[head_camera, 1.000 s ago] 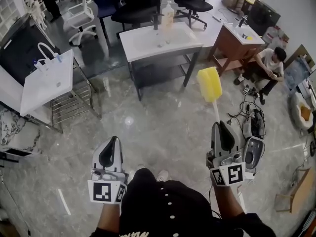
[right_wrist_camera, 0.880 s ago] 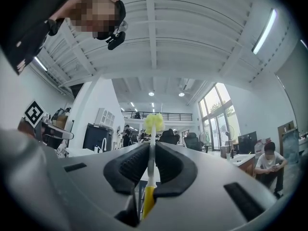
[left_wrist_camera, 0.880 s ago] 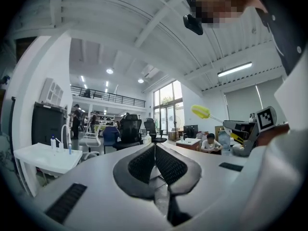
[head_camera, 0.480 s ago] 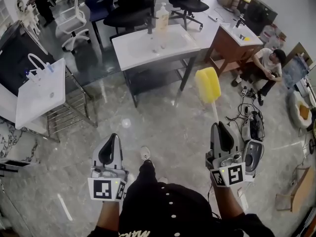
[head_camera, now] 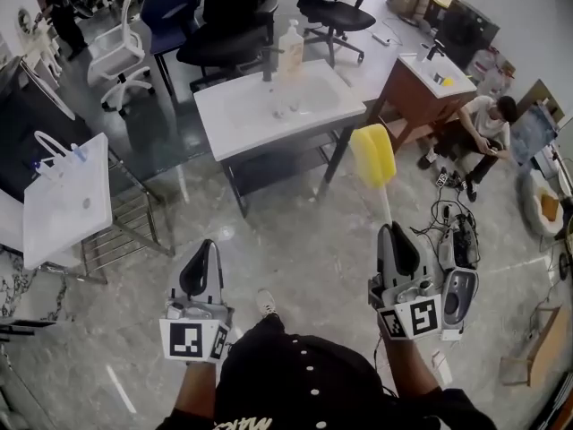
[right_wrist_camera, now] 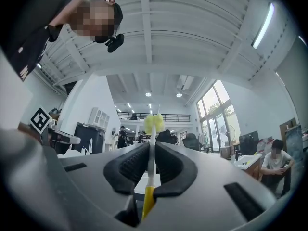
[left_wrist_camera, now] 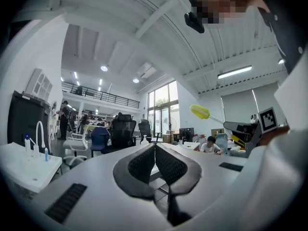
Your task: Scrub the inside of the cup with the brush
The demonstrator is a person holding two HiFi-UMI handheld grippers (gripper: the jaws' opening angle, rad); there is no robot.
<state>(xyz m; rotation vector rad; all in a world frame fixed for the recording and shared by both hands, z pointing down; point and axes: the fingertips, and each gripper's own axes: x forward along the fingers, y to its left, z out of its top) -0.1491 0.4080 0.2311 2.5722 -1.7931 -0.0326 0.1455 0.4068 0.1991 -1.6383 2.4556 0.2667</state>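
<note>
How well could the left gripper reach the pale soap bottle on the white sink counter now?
Probably not yet: the left gripper, shut and empty, is short of the pale soap bottle; grey marble floor lies between, nothing blocking it.

A large, bright workshop had a glossy grey marble floor. A white sink table stood ahead, with black office chairs behind it and a brown sink cabinet to its right. Tall windows and ceiling strip lights lit the room.
</note>
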